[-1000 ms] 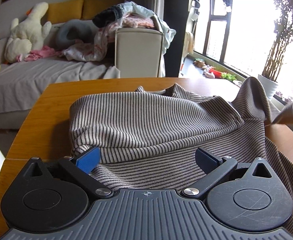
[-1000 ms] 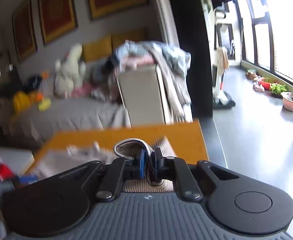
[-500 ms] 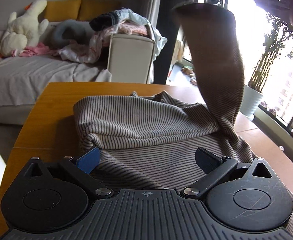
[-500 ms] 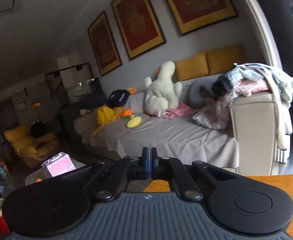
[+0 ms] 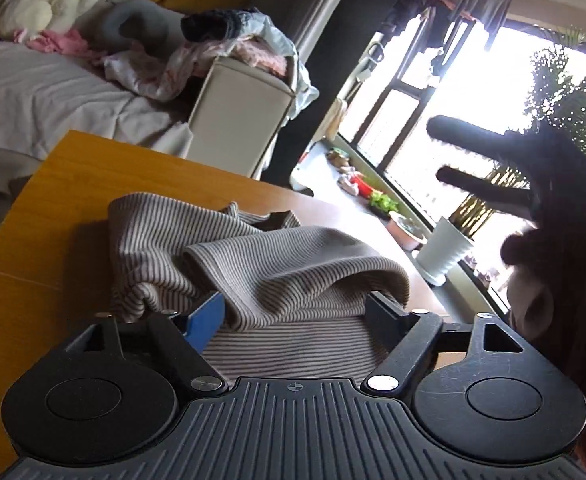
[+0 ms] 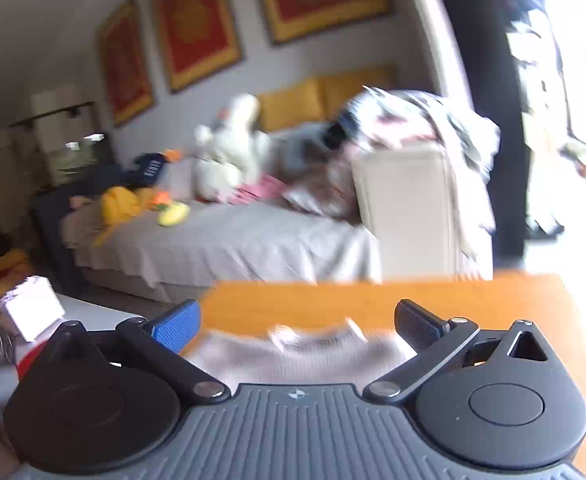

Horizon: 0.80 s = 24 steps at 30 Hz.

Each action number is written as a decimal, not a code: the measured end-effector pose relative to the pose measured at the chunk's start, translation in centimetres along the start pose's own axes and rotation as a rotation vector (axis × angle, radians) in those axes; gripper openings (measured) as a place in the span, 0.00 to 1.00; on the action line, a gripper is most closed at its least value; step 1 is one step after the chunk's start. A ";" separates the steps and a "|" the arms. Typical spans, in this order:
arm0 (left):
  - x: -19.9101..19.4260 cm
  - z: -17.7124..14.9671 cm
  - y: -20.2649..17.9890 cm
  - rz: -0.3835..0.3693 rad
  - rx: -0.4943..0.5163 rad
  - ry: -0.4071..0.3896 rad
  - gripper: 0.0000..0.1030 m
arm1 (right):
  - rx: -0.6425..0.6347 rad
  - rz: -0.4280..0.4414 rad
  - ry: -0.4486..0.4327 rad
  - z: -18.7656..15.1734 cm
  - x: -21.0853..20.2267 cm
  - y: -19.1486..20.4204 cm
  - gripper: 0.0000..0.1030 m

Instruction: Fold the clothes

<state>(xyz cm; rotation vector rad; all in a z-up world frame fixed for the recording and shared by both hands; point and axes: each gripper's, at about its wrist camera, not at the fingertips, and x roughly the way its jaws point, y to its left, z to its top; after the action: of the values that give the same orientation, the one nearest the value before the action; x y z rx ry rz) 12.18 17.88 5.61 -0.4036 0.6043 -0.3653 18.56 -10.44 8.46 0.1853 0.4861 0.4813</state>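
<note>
Brown-striped beige sweater [image 5: 277,264], orange table [image 5: 93,184]

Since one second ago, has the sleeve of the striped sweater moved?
Yes. The sleeve lay toward the window side of the table; now it is folded across the sweater's body, between the left gripper fingers.

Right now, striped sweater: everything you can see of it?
The striped sweater is a fine-ribbed knit in beige with dark thin stripes. It lies rumpled on the wooden table, one part flopped over the body in a loose fold. The left gripper brackets that fold; whether its pads press it is unclear.
</note>
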 end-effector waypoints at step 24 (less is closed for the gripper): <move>8.0 -0.3 -2.0 0.265 0.132 0.111 0.61 | 0.078 0.000 0.160 -9.3 1.0 -2.2 1.00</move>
<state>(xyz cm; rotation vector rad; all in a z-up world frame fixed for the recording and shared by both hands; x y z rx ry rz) 17.69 12.53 2.60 -0.1738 0.7279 -0.1733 15.66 -11.30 -0.63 0.2228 0.6624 0.4792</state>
